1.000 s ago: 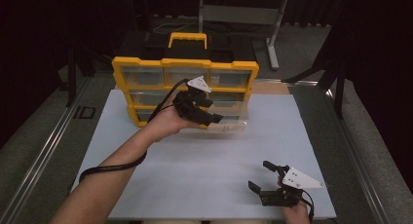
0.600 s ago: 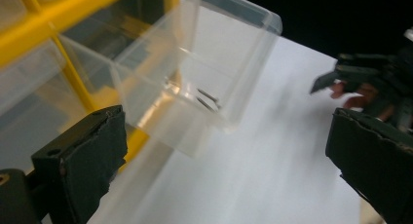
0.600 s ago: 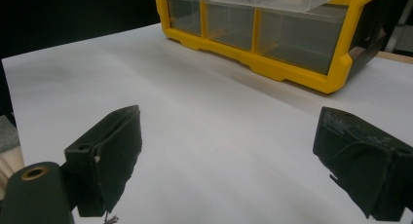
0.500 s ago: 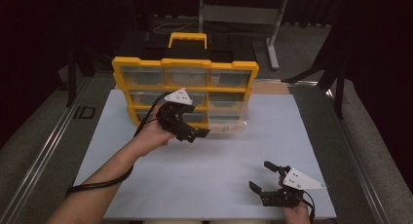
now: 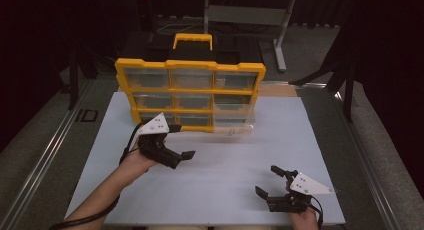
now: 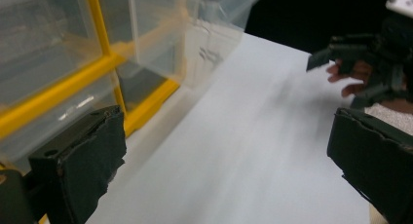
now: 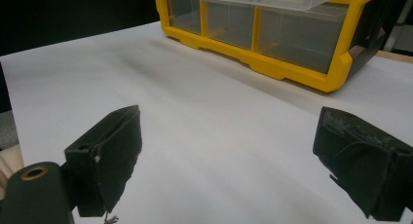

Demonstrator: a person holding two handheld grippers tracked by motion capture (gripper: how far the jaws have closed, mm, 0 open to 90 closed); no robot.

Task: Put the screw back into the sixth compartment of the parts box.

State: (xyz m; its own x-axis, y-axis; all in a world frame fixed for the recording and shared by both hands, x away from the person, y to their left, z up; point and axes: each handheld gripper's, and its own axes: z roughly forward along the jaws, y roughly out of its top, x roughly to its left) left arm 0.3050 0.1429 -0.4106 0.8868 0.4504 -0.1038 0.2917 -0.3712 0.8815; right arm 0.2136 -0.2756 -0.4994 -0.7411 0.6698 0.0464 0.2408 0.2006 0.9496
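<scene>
Showing no readable writing: yellow organizer (image 5: pixel 190 95).

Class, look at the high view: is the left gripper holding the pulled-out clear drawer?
No: the left gripper is open over bare table, apart from the clear drawer that juts from the yellow organizer.
</scene>
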